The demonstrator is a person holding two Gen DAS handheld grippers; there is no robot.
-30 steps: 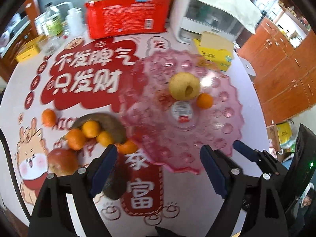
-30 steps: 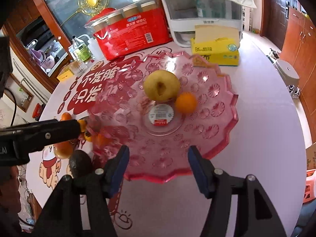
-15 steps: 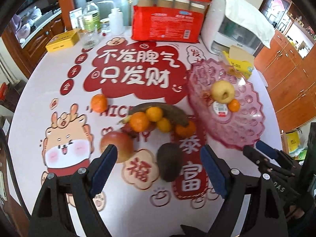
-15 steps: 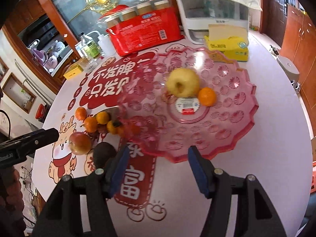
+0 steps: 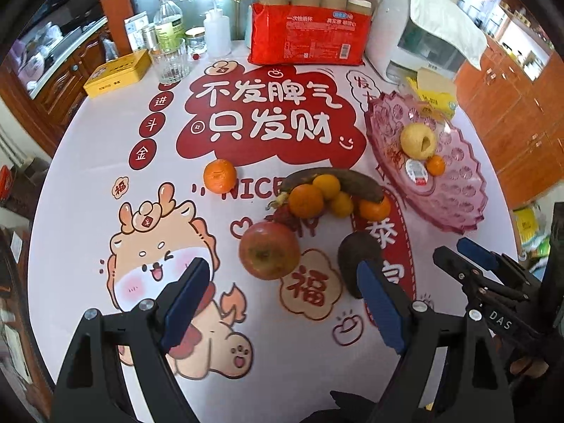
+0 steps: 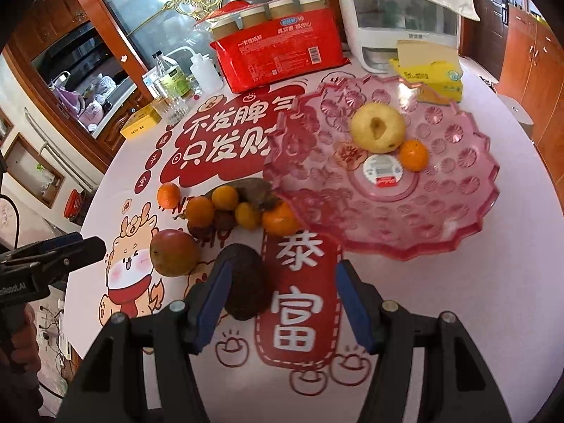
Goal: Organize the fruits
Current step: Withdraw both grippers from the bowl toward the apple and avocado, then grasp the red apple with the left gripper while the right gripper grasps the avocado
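A pink glass fruit plate (image 5: 454, 208) (image 6: 469, 183) holds a yellow apple (image 5: 418, 140) (image 6: 378, 131) and a small orange (image 5: 436, 165) (image 6: 414, 155). On the table to its left lie a red apple (image 5: 269, 249) (image 6: 173, 252), a dark avocado (image 5: 359, 255) (image 6: 246, 282), a dark banana (image 5: 338, 181), several small oranges (image 5: 306, 201) (image 6: 282, 218) and one lone orange (image 5: 219, 175) (image 6: 168, 195). My left gripper (image 5: 285, 303) is open and empty just before the red apple. My right gripper (image 6: 278, 299) is open and empty, its left finger beside the avocado.
At the back stand a red pack of cups (image 5: 310, 35), a white appliance under a cloth (image 5: 419, 38), a yellow tissue box (image 6: 430, 74), a glass (image 5: 169, 61), bottles (image 5: 169, 24) and a yellow tin (image 5: 118, 72). The round table edge (image 5: 46, 190) curves along the left.
Both grippers have pulled back and to the left from over the plate. The loose fruit now fills the middle of both views. Both stay open.
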